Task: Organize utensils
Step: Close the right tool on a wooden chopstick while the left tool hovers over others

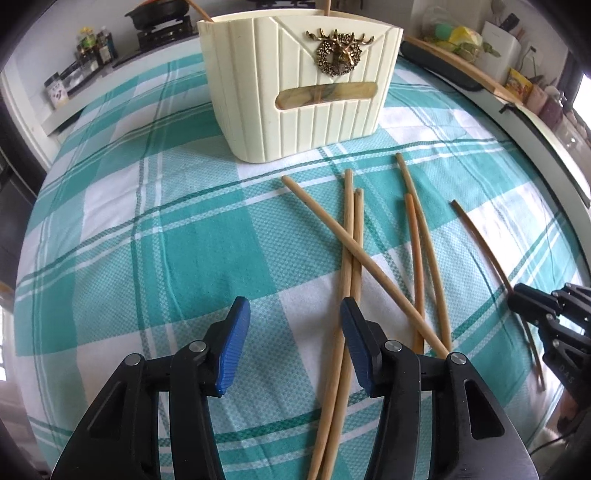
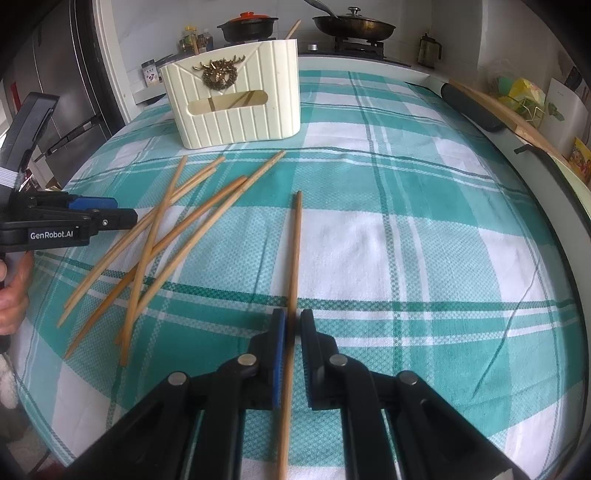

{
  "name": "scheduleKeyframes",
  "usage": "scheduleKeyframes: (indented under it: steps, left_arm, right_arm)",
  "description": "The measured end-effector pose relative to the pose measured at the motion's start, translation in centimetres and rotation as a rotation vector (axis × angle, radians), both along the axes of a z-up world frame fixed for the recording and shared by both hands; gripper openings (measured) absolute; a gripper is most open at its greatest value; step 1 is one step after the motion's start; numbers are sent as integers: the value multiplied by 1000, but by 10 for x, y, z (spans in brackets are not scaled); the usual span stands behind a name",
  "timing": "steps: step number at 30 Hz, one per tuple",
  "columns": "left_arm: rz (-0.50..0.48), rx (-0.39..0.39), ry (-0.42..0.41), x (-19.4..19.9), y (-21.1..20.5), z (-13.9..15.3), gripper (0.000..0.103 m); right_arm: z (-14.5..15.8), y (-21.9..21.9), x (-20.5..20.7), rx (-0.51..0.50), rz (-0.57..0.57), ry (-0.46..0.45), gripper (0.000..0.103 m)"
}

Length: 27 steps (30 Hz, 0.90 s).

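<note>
A kitchen counter with a gas stove, a black pan (image 2: 354, 25) and a lidded black pot (image 2: 246, 26) runs along the far wall. Nearer is the table, covered by a teal-and-white checked cloth (image 2: 388, 229). At its far side stands a cream ribbed plastic utensil holder (image 1: 299, 85) with a brass deer-head badge and a slot window; chopstick tips poke above its rim, the rest hidden inside. A black-handled wooden board lies along the far right table edge.

On the cloth, near the holder, five loose light bamboo chopsticks (image 1: 351, 236) lie in a crossed heap, their near ends cut off behind the left tool (image 1: 293, 314), whose blue-padded fingers are spread wide and hold nothing. It hovers just left of the heap. A single darker bamboo chopstick (image 2: 295, 251) lies apart to the right, pointing at the far side. The right tool (image 2: 292, 325) is nearly pressed together around its near part; actual contact is hard to make out.
</note>
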<state>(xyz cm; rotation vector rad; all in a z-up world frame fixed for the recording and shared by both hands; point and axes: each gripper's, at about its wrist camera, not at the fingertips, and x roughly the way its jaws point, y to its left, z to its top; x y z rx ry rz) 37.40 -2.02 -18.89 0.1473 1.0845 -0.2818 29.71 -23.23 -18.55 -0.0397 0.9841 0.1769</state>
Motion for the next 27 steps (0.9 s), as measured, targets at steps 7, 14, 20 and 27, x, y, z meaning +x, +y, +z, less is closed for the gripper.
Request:
scheduleKeyframes:
  steps: [7,14,20,27]
  left_arm:
    - [-36,28,-19,-2,-8,1,52]
    - [-53,13,-12,-4,-12,0,53]
    - [-72,44,2,-3,-23,-4,44]
    - [31,27,11,-1,0,-4,40]
  right_arm:
    - [0,0,-1,7,-2,-3,8]
    - [0,0,-1,6,-1,-5,8]
    - [0,1,-1,-12,4,-6,8]
    - [0,-3,-5,-7,-3,-14,8]
